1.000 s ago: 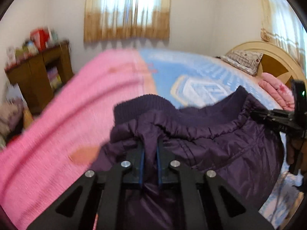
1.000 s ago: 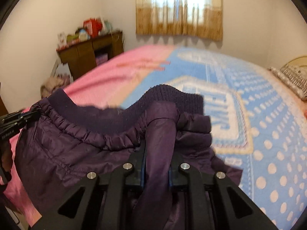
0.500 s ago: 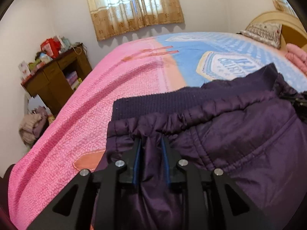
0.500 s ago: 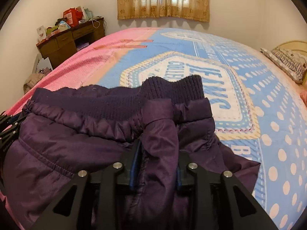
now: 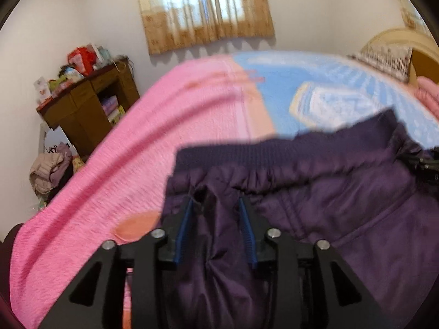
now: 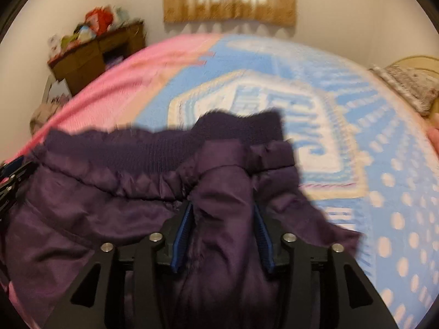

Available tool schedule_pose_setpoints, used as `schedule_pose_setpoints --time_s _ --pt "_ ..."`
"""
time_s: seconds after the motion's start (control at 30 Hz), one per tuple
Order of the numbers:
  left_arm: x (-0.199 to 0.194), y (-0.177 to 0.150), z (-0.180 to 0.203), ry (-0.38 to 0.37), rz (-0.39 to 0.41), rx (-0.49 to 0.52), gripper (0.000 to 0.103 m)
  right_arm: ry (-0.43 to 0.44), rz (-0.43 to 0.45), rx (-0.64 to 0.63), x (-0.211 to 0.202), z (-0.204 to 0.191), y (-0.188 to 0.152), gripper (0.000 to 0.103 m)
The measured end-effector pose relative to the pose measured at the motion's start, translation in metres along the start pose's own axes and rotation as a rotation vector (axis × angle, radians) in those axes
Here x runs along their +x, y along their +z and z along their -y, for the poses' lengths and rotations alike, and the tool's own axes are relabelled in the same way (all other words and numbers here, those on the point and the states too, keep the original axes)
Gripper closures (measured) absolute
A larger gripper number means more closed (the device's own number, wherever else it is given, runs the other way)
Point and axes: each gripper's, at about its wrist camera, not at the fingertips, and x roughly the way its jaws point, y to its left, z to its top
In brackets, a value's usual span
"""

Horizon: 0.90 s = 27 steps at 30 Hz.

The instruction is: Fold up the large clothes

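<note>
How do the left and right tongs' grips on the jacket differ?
Left tongs pinch the jacket over the pink blanket half; right tongs hold it over the blue half. Right grips a thicker bunch than left. Both are shut on fabric just below the ribbed hem.

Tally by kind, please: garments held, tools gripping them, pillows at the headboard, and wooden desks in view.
Purple jacket: 1
Tools, left tool and right tool, both clamped on it: 2
Patterned pillow: 1
Wooden desk: 1
Total: 5

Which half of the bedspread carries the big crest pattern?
The blue half of the bedspread, nearer the headboard; the pink textured half, nearer the wooden cabinet, shows no crest.
</note>
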Motion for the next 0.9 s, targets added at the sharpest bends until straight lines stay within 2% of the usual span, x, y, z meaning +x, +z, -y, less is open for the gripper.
schedule_pose_setpoints --time_s 0.03,0.07,0.1,0.17,0.2,0.3,0.33,0.4,0.47,0.63,0.9 --pt "-0.013 0.006 0.0 -0.006 0.033 -0.018 0.056 -0.022 0.064 0.014 -0.016 -0.002 0.003 0.029" --pt "-0.025 0.012 0.002 -0.001 0.069 -0.028 0.044 -0.053 0.096 0.007 -0.023 -0.006 0.006 0.018" --pt "-0.036 0.018 0.006 -0.002 0.102 -0.035 0.03 -0.077 0.109 -0.021 -0.026 -0.012 0.008 0.017" --pt "-0.051 0.027 0.023 -0.019 0.15 -0.026 0.018 -0.111 0.097 -0.124 -0.018 -0.029 0.01 0.017" --pt "-0.054 0.032 0.038 -0.034 0.149 0.003 0.013 -0.121 0.082 -0.143 -0.012 -0.031 0.008 0.017" --pt "-0.035 0.032 0.067 -0.026 0.118 0.06 0.013 -0.123 -0.018 -0.129 0.02 -0.022 -0.007 0.017" --pt "-0.023 0.03 0.071 -0.015 0.085 0.067 0.013 -0.108 -0.061 -0.103 0.033 -0.014 -0.015 0.017" --pt "0.011 0.016 0.073 0.009 -0.014 0.07 0.013 -0.018 -0.076 -0.011 0.039 0.005 -0.021 0.017" --pt "0.031 0.005 0.071 0.001 -0.077 0.045 0.012 -0.002 -0.091 0.008 0.042 0.008 -0.022 0.017" --pt "0.039 0.001 0.084 0.083 -0.102 0.089 0.006 -0.016 -0.134 -0.01 0.05 0.005 -0.023 0.016" --pt "0.045 0.002 0.09 0.109 -0.125 0.106 0.003 -0.039 -0.167 -0.03 0.054 0.003 -0.023 0.014"
